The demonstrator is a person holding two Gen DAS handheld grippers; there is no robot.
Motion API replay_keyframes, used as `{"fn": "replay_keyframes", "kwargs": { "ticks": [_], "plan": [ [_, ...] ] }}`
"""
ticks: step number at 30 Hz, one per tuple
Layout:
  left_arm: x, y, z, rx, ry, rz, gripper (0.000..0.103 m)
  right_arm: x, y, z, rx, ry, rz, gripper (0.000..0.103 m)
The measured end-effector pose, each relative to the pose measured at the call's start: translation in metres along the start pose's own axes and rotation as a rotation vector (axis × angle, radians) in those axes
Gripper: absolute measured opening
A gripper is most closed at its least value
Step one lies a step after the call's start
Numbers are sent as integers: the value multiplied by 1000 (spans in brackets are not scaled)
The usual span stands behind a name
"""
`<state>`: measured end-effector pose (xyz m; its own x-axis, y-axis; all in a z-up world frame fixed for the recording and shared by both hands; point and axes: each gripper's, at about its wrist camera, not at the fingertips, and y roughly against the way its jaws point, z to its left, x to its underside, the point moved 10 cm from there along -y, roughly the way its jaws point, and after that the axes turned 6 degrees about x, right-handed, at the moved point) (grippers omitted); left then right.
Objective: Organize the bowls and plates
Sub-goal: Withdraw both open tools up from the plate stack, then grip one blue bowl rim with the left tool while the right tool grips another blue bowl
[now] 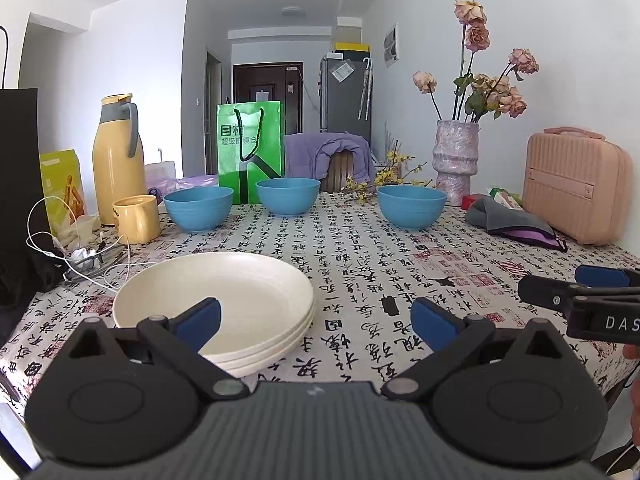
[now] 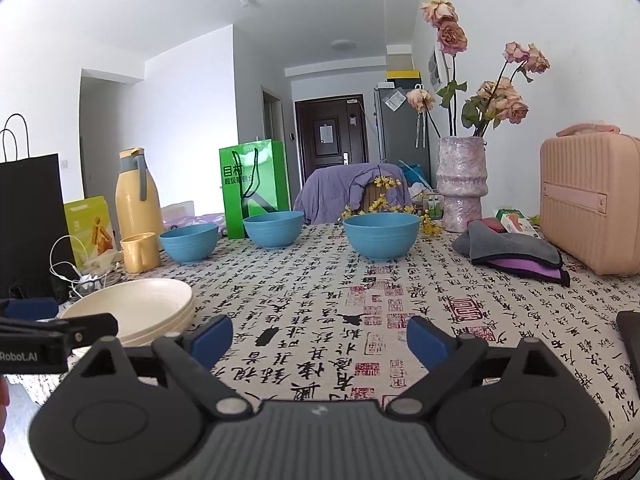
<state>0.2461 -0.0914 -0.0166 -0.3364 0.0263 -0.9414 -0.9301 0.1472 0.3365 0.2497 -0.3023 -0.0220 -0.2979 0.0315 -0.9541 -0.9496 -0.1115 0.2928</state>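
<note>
A stack of cream plates (image 1: 216, 300) lies at the near left of the table. Three blue bowls stand apart in a row at the far side: left (image 1: 198, 208), middle (image 1: 287, 196), right (image 1: 411, 206). My left gripper (image 1: 316, 320) is open just above the near edge of the table; its left pad overlaps the plates in the picture, but neither pad presses on them. My right gripper (image 2: 320, 342) is open over bare tablecloth, with the plates (image 2: 136, 304) to its left and the right bowl (image 2: 381, 236) straight ahead. Nothing is held.
A yellow thermos (image 1: 118, 160), a yellow mug (image 1: 136, 218), a black bag (image 1: 18, 180) and loose cables (image 1: 80, 256) crowd the left side. A green bag (image 1: 250, 152) stands behind the bowls. At the right are a flower vase (image 1: 456, 160), a pink case (image 1: 576, 184) and a grey cloth (image 1: 508, 220).
</note>
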Motion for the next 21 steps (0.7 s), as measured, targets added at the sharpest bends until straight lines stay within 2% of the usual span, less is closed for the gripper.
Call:
{"fn": "replay_keyframes", "kwargs": {
  "ticks": [11, 16, 19, 21],
  "plan": [
    [-36, -72, -12, 47, 12, 46, 103, -23, -55, -34, 56, 2, 29, 94],
    [-66, -128, -17, 87, 44, 111, 103, -55, -102, -63, 67, -47, 61, 92],
    [-86, -166, -24, 156, 98, 162, 103, -78, -137, -82, 47, -97, 80, 91],
    [-101, -193, -28, 173, 109, 180, 103, -92, -163, -93, 35, -118, 93, 89]
  ]
}}
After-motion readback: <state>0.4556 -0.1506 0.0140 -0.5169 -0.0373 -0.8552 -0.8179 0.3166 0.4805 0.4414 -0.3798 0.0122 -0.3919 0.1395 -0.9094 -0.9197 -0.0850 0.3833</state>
